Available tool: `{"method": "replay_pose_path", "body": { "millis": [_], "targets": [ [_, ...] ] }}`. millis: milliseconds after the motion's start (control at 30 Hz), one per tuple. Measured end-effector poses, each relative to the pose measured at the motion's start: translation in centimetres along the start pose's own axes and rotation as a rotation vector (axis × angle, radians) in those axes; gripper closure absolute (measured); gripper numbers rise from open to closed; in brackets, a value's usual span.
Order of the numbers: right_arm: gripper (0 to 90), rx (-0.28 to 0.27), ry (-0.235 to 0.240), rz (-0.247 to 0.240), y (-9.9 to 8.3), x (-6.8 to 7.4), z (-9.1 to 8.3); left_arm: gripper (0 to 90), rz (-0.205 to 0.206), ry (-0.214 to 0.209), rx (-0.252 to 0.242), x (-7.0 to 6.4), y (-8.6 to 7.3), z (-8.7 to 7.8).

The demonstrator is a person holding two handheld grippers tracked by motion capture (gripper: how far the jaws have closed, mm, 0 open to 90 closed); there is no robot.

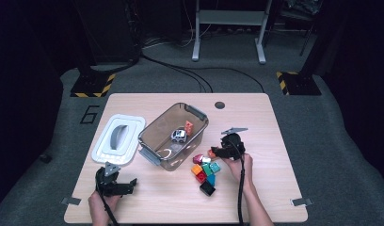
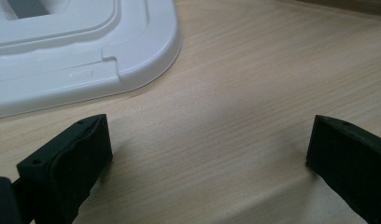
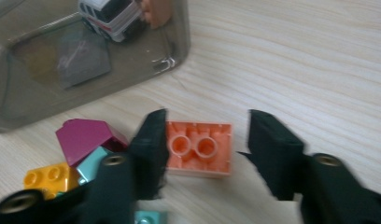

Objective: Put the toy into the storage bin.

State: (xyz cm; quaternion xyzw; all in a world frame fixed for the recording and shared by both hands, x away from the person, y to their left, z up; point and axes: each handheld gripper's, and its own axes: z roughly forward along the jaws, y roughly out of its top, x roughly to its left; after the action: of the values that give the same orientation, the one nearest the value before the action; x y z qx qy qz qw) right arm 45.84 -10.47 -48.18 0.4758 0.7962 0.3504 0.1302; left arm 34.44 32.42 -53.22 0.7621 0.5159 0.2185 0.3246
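Note:
An orange brick [image 3: 199, 148] lies upside down on the wooden table, between the two jaws of my right gripper [image 3: 205, 140]. The jaws straddle it: the left one touches its side, the right one stands a little apart. In the high view my right gripper [image 1: 217, 151] is at the top of a pile of coloured bricks [image 1: 206, 168], beside the clear grey bin [image 1: 152, 136]. Inside the bin are a toy car [image 1: 179, 135] and an orange brick [image 1: 188, 126]. My left gripper [image 1: 129, 183] rests open near the front left, nothing between its jaws.
A white lid [image 1: 117, 139] lies left of the bin, its corner [image 2: 132, 56] just ahead of my left gripper. Magenta [image 3: 83, 135], yellow [image 3: 46, 177] and teal bricks crowd the left of my right gripper. A black brick [image 1: 207, 188] sits at the pile's near end.

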Motion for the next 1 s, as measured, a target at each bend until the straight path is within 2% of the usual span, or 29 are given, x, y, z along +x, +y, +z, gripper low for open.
{"method": "replay_pose_path", "body": {
  "millis": [67,167,300,367,433,633,867,1000],
  "targets": [
    [35.4,0.004,-0.014,-0.004,0.1,0.5,0.3,0.0,-0.001,0.0,0.0,0.0,0.0,0.0],
    [34.2,0.029,-0.038,-0.007,0.0,0.8,0.9,0.0,0.0,0.0,0.001,0.0,0.0,0.0],
    [32.5,0.067,-0.042,-0.007,-0.2,0.9,1.6,0.0,0.0,0.0,0.001,0.0,0.0,0.0],
    [34.5,0.08,-0.041,-0.003,-0.3,1.0,1.7,0.0,0.001,-0.004,0.005,0.0,0.0,0.0],
    [40.9,0.081,-0.046,-0.006,-0.3,0.9,1.8,0.0,0.0,-0.002,0.002,0.0,0.0,0.0],
    [41.3,0.087,-0.047,-0.016,-0.4,0.8,1.9,0.0,0.001,-0.004,0.007,0.0,0.0,0.0],
    [42.8,0.093,-0.063,-0.059,-0.5,1.1,2.2,0.0,0.001,-0.002,0.003,0.0,0.0,0.0],
    [43.1,0.097,-0.055,-0.056,-0.5,1.1,2.2,0.0,0.01,-0.003,0.008,0.1,0.0,-0.1]
  ]
}}
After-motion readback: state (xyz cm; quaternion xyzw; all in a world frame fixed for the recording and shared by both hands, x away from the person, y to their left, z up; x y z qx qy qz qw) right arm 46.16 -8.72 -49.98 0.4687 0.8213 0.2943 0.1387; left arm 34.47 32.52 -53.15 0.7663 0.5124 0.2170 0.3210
